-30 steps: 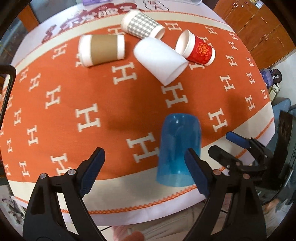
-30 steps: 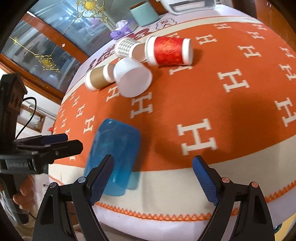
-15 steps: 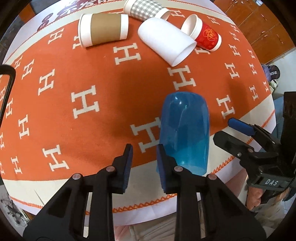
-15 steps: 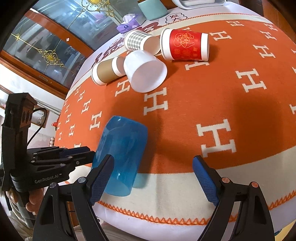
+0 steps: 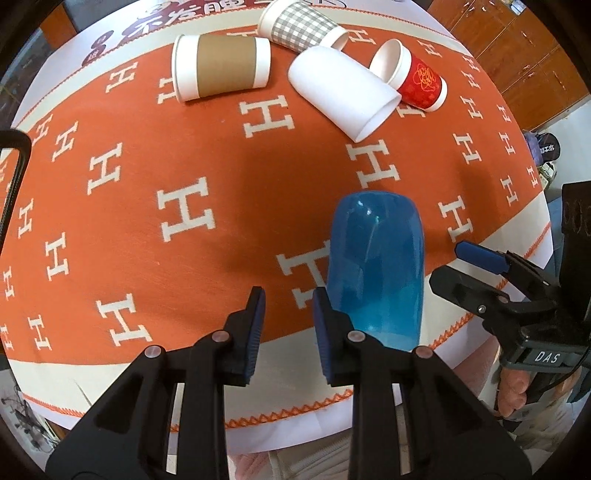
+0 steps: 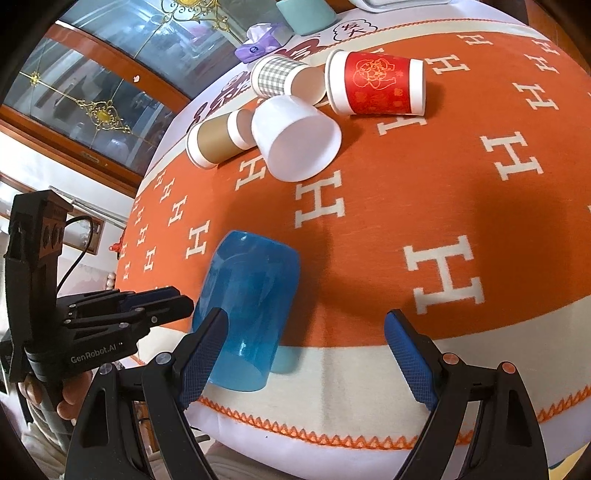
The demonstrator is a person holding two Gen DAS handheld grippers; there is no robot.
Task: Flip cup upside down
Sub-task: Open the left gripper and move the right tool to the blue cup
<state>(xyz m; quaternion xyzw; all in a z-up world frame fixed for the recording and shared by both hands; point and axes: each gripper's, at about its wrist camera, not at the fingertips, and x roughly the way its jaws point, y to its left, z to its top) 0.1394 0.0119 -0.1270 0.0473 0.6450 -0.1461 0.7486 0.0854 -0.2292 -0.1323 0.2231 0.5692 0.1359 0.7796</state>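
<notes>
A translucent blue cup stands upside down, mouth on the cloth, near the table's front edge; it also shows in the right wrist view. My left gripper is nearly shut and empty, just left of the cup, not touching it. It also shows in the right wrist view. My right gripper is open and empty, its left finger in front of the cup's lower side. It also shows in the left wrist view, right of the cup.
Several paper cups lie on their sides at the back of the orange H-patterned cloth: brown, grey checked, plain white and red. The table's front edge lies close below the grippers.
My left gripper has closed from wide open to nearly shut, empty, and drawn back left of the blue cup. The blue cup stays upside down. The right gripper stays open.
</notes>
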